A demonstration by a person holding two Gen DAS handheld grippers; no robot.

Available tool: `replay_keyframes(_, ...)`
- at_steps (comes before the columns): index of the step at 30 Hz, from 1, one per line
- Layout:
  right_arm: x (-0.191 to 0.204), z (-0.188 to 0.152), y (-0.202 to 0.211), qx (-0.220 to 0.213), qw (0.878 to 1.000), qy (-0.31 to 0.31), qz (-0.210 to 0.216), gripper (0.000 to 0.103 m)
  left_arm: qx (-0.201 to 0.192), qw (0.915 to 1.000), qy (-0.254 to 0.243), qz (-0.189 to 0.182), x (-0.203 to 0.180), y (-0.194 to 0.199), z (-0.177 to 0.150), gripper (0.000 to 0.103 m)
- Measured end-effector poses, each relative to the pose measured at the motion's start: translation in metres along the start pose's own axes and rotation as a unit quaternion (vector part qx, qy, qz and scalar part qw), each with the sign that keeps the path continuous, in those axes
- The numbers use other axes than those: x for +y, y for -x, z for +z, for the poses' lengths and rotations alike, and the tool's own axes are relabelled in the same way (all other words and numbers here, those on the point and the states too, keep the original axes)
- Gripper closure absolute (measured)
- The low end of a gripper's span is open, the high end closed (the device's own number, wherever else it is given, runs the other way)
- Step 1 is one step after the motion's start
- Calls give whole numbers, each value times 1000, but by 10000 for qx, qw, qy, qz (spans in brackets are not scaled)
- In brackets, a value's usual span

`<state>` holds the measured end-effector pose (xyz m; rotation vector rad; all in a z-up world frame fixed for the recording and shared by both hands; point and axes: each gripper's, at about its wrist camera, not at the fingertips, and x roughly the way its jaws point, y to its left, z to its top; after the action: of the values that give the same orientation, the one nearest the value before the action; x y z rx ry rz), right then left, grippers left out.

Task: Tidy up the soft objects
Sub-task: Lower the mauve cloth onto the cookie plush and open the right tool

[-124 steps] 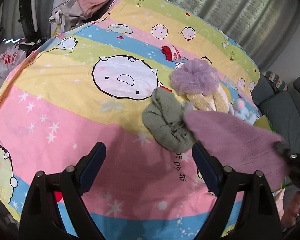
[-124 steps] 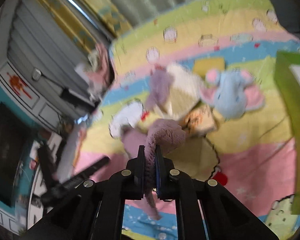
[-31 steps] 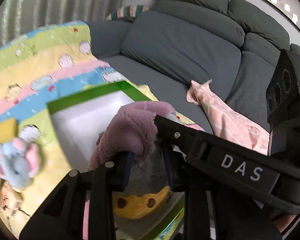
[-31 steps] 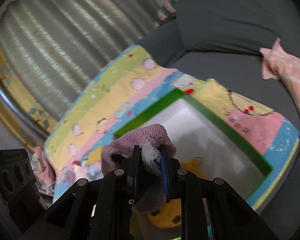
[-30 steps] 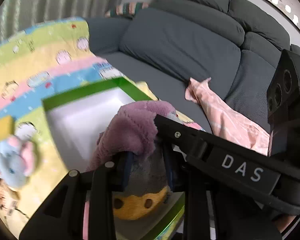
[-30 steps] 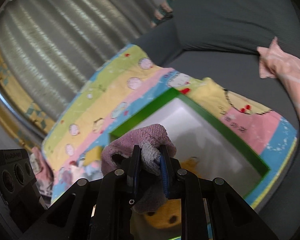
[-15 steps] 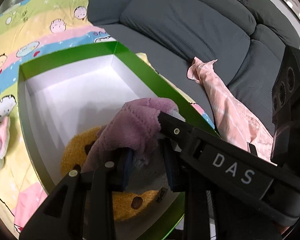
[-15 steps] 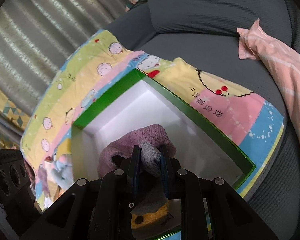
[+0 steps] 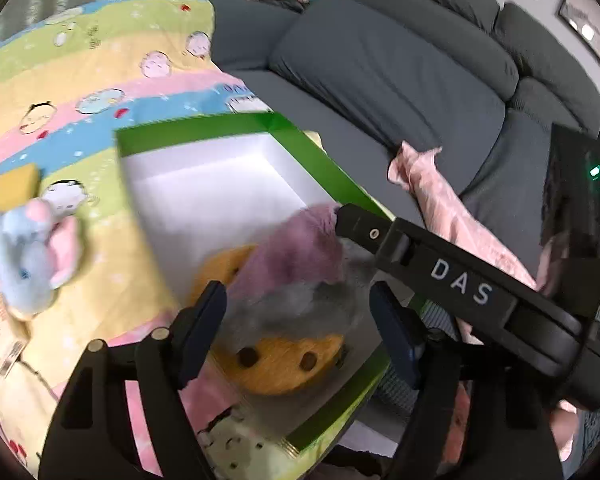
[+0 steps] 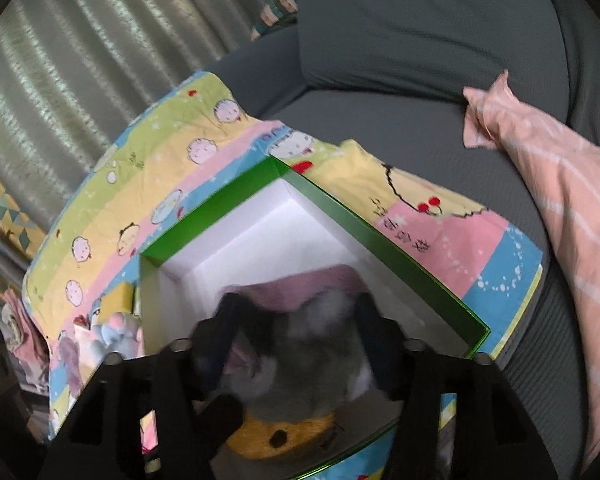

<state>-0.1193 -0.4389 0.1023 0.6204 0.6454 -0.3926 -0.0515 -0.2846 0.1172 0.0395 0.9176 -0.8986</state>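
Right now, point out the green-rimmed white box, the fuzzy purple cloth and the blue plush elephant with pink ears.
Green-rimmed white box [image 9: 204, 132]: left wrist view, far green wall.
Fuzzy purple cloth [image 9: 296, 248]: left wrist view, upper fold.
Blue plush elephant [image 9: 24, 264]: left wrist view, body.

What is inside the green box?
Inside the green box lies a purple and grey fluffy cloth on top of a yellow cushion with brown spots. The cloth covers the cushion's middle, so whatever is beneath there stays hidden.
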Motion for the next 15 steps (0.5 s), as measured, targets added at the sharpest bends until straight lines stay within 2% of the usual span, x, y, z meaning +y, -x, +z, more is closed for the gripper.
replay_keyframes(5, 18, -4, 12, -230, 9995, 113, 209, 33, -337, 9986, 348, 189, 32, 43, -9, 24)
replay_keyframes(8, 33, -8, 15, -348, 9987, 255, 259, 25, -532, 9948, 614, 608, 59, 71, -19, 19)
replay_keyframes(12, 57, -16, 16, -418, 9969, 608, 258, 21, -797, 9846, 850, 1305, 102, 110, -41, 13)
replay_keyframes(15, 75, -23, 10, -359, 9952, 880, 227, 18, -892, 9728, 1222, 1752, 140, 135, -62, 13)
